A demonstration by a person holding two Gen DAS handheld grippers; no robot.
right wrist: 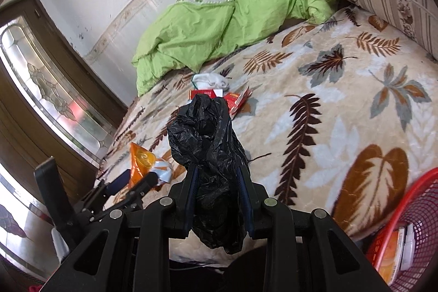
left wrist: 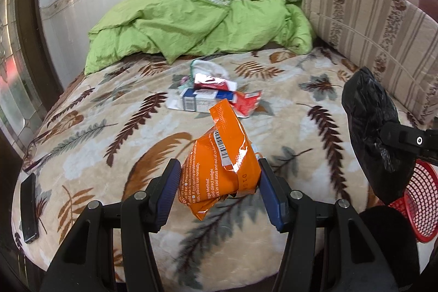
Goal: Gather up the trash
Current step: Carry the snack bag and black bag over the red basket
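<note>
My left gripper (left wrist: 217,164) is shut on a crumpled orange snack wrapper (left wrist: 221,166), held above the leaf-patterned bed cover (left wrist: 301,133); from the right wrist view the same wrapper (right wrist: 141,162) shows at lower left. A bunched black plastic bag (right wrist: 210,155) is clamped in my right gripper (right wrist: 217,168), and that bag (left wrist: 375,133) hangs at the right edge of the left wrist view. More trash lies mid-bed: a blue and white carton (left wrist: 202,100), red wrappers (left wrist: 246,103) and a white crumpled piece (left wrist: 210,67).
A red mesh basket (right wrist: 410,223) with some packets inside stands at the bed's near right corner. A green quilt (left wrist: 191,26) is heaped at the far side, a striped cushion (left wrist: 369,26) at the right. A dark phone (left wrist: 28,210) lies at the bed's left edge, beside a wooden door (right wrist: 41,89).
</note>
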